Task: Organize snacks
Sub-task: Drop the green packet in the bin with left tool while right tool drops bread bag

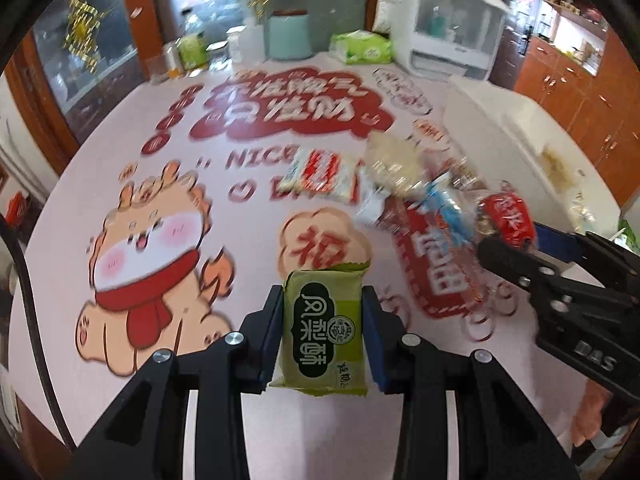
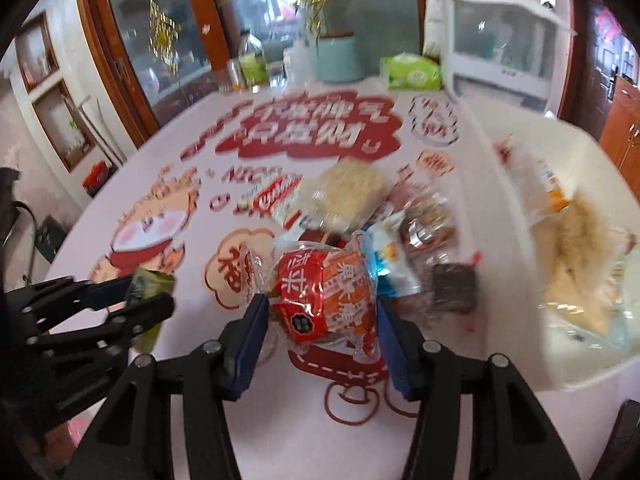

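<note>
Nearest in the left wrist view, the left gripper (image 1: 322, 320) is clenched on a green snack packet (image 1: 323, 326), its blue pads pressing both long sides while the packet stands upright between them, lifted off the table (image 1: 248, 248). In the right wrist view the same packet (image 2: 150, 292) shows at the left edge, pinched in the black fingers.

The right gripper (image 2: 320, 308) grasps a red and orange snack bag (image 2: 328, 300); the clear wrapper bulges between its blue pads, which bear on both sides. The jaws have all but finished closing on it. From the left wrist view this bag (image 1: 506, 220) sits at the tip of the right gripper (image 1: 516, 248), which reaches in from the right.

Just behind lies a loose pile of snacks (image 2: 384, 216): a pale noodle cake (image 2: 352, 192), a red and white packet (image 2: 276, 196), a blue and white sachet (image 2: 390, 256) and a dark square piece (image 2: 454, 286). To the right stands a white bin (image 2: 560, 364) already holding a few pale packets.

The table carries a pink printed cloth with a cartoon animal (image 1: 148, 264) in a red scarf. At the far edge stand a mint container (image 1: 289, 36), a green tissue pack (image 1: 360, 48) and a white cabinet (image 1: 444, 36).
</note>
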{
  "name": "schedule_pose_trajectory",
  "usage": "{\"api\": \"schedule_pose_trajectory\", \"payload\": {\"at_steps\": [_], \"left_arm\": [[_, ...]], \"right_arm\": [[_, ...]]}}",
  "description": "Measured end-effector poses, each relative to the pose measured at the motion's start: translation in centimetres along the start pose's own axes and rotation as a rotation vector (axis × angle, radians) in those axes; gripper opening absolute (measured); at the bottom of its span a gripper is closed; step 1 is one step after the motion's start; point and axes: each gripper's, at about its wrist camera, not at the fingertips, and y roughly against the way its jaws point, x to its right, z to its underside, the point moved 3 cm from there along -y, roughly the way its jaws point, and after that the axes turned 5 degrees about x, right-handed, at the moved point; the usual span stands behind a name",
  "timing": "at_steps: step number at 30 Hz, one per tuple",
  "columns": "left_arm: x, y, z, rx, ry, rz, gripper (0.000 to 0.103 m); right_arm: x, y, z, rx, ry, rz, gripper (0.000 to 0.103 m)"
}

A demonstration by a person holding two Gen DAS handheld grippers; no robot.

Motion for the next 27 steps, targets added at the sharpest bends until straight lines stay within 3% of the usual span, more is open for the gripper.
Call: {"api": "schedule_pose_trajectory", "payload": {"at_steps": [9,18,22,27], "left_arm": [[7.5,3.1,-7.7,0.136,-0.144,0.073,0.036],[17.6,4.8,-18.0,0.276,-0.28,0.145,0.036],[21.1,3.4,-21.8,0.28,-0.281,0.189,0.036],[24.4,-0.2,-24.2,0.242,-0.27,0.222,0.035]], "right_arm": [[4.9,8.2,-3.6,0.169,-0.044,0.081,0.054],[13.7,13.8,-8.5,0.288,-0.109,0.307,0.054],[17.4,14.6,-10.6,0.304,-0.161,0.374,0.054],[22.0,13.5,-13.0,0.292,-0.227,0.437,0.054]]}}
